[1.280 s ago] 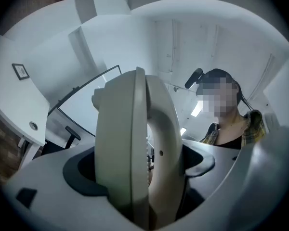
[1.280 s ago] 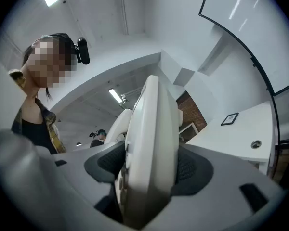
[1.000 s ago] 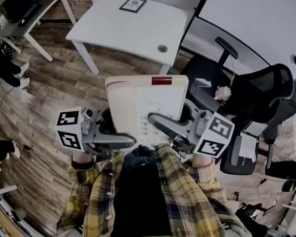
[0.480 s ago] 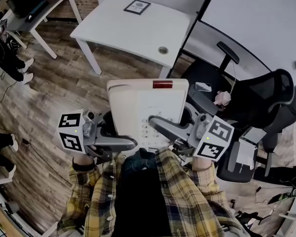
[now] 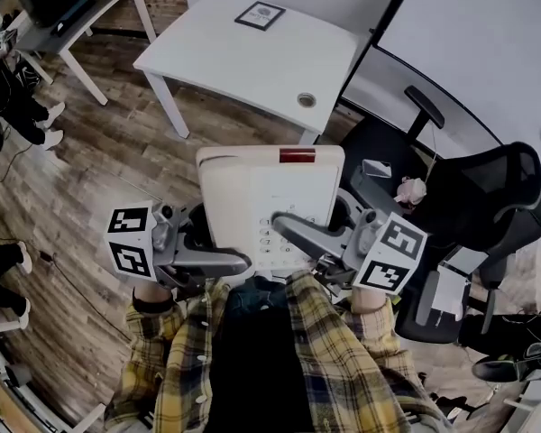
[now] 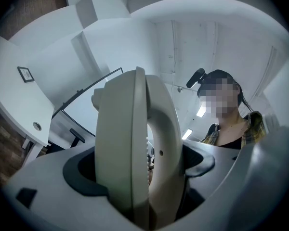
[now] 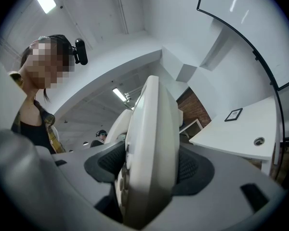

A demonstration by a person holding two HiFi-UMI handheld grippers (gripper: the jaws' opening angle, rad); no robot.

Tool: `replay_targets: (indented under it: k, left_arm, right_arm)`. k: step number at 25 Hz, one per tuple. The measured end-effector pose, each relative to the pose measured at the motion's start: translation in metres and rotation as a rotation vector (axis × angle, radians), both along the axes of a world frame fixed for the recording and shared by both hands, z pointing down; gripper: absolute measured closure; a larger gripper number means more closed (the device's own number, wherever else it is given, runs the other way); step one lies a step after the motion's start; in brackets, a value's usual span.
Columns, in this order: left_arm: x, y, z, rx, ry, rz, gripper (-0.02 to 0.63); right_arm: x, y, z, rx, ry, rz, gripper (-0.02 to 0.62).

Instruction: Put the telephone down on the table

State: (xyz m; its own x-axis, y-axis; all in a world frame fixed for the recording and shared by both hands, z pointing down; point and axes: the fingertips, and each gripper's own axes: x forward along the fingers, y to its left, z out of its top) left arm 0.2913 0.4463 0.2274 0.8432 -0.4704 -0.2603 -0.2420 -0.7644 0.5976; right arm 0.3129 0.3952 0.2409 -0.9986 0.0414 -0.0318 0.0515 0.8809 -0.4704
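Telephone [image 5: 270,197]: rigid plastic shell, judged light, smooth, handset liable to shift; side edges judged best hold. Held in air before chest, well apart from table [image 5: 243,57]. Left gripper [image 5: 227,255] clamped on handset edge; right gripper [image 5: 296,233] clamped wide on keypad edge.

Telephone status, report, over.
Left gripper and right gripper both shut on telephone. Telephone held in air, not yet on table. Office chair off to right.
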Motion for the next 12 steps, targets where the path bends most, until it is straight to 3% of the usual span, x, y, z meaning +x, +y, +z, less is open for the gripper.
replay_targets:
  k: [6,12]
  left_arm:
    - [-0.040,-0.037,0.002,-0.003,0.008,0.006,0.179]
    - [-0.105,-0.082,0.004,-0.034,0.027,0.009,0.178]
  right_arm:
    - [-0.039,-0.037,0.002,-0.003,0.009,0.009,0.318]
    - [-0.103,-0.081,0.005,-0.033,0.034,0.012,0.318]
